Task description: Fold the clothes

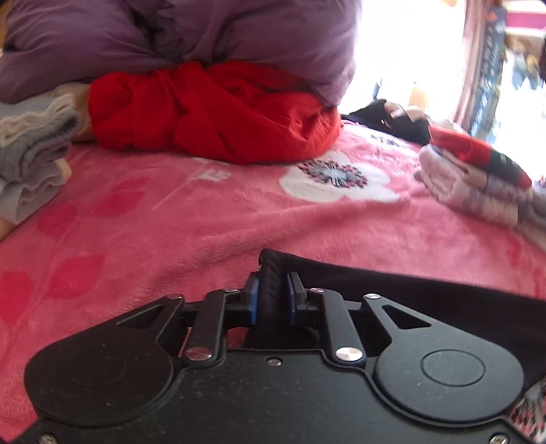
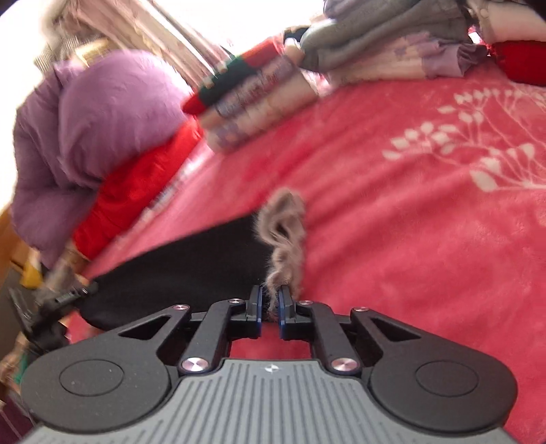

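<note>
A black garment [image 1: 426, 300] lies on the pink blanket [image 1: 204, 222]. My left gripper [image 1: 273, 293] is shut on its thick black edge, which stands up between the blue pads. In the right wrist view my right gripper [image 2: 270, 300] is shut on a fuzzy grey-brown trim [image 2: 285, 232] at the end of the same black garment [image 2: 191, 269]. The cloth stretches from it to the left, where the other gripper [image 2: 68, 293] shows, blurred.
A crumpled red garment [image 1: 211, 109] lies under a purple duvet [image 1: 204, 30] at the back. Folded grey clothes [image 1: 30, 147] are stacked at the left, a folded pile [image 1: 477, 177] at the right, also in the right wrist view [image 2: 252, 99].
</note>
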`<state>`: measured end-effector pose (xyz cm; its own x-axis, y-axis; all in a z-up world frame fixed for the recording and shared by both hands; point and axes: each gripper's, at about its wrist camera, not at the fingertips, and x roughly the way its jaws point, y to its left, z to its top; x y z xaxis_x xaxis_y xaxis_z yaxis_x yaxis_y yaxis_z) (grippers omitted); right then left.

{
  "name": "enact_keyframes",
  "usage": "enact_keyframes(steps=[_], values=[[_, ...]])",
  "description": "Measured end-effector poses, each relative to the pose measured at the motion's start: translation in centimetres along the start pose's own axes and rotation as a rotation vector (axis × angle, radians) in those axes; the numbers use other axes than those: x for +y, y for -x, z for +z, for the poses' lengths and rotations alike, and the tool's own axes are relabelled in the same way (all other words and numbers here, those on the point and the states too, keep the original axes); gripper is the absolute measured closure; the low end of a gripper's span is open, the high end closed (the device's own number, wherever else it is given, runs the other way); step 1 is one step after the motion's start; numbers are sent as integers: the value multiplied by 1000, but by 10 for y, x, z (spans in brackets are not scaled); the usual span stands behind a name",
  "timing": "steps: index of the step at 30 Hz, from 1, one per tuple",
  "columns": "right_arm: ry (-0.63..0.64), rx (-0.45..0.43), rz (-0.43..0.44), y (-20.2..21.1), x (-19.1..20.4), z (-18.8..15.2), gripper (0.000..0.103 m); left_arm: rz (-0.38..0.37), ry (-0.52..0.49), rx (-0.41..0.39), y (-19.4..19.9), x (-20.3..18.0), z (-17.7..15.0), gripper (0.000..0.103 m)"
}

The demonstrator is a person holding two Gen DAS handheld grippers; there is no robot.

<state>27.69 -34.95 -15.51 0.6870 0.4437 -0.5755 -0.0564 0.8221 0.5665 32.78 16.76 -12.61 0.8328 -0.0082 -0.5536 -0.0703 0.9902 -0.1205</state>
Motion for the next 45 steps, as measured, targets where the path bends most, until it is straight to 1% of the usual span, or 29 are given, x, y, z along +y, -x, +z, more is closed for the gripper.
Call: enact_keyframes(steps=[2,3,4,6,8,10,12,14,16,17,18,19,20,22,24,27,28,29,30,32,33,34,35,36,38,40,41,44,45], values=[[44,-28,-46,3,9,0,81,48,-9,-31,11,0,4,59],[69,-56,-71,8,13,0,74,71,-19,-51,18,0,7,60],[98,-98,-94,15,18,1,63,110,-55,-75,26,-5,9,62],[158,-177,-132,27,26,3,62,107,-130,-121,46,-19,10,65],[243,-219,-121,32,38,1,62,-25,-138,-113,62,-35,7,65],[325,-214,-80,26,52,-4,63,-157,-168,-72,71,-58,-5,66],[378,-177,-49,12,67,-11,64,-263,-194,-22,71,-83,-19,71],[389,-143,-16,-2,76,-14,66,-325,-233,18,67,-104,-31,73],[390,-118,5,-15,82,-16,66,-331,-311,54,57,-121,-44,74],[391,-100,-14,-23,82,-16,66,-313,-376,89,49,-128,-53,74],[393,-83,-33,-30,82,-16,67,-281,-459,90,43,-134,-63,71],[394,-66,-51,-36,82,-16,68,-258,-526,53,42,-138,-71,71],[392,-54,-63,-37,80,-17,71,-245,-557,37,42,-141,-73,71],[381,-44,-63,-36,77,-16,71,-243,-565,41,43,-141,-70,71],[391,-45,-64,-33,81,-13,71,-263,-519,45,46,-133,-65,70],[409,-82,-54,-31,82,-16,70,-306,-422,21,51,-123,-54,70],[414,-86,-52,-32,83,-15,67,-291,-429,40,44,-124,-56,69],[419,-86,-54,-34,83,-13,64,-267,-443,68,35,-127,-59,62],[427,-76,-73,-39,81,-12,64,-267,-434,78,30,-126,-57,58],[422,-54,-105,-47,76,-9,65,-288,-397,82,25,-123,-52,57],[409,-59,-99,-47,74,-8,65,-301,-367,83,25,-120,-48,56],[397,-69,-94,-45,73,-7,65,-301,-334,69,27,-114,-43,56],[390,-89,-93,-41,73,-6,65,-269,-310,38,31,-107,-41,57],[383,-109,-93,-37,72,-5,64,-229,-285,11,34,-99,-37,59],[368,-148,-93,-30,70,-2,59,-184,-179,-18,38,-77,-28,61],[322,-174,-102,-25,64,1,55,-140,-73,-5,36,-52,-22,61],[291,-182,-106,-24,60,2,54,-116,-34,24,31,-41,-21,61],[170,-170,-92,-22,43,3,54,-128,119,32,30,-12,-16,78],[148,-167,-86,-22,39,2,54,-148,176,8,36,-6,-13,78]])
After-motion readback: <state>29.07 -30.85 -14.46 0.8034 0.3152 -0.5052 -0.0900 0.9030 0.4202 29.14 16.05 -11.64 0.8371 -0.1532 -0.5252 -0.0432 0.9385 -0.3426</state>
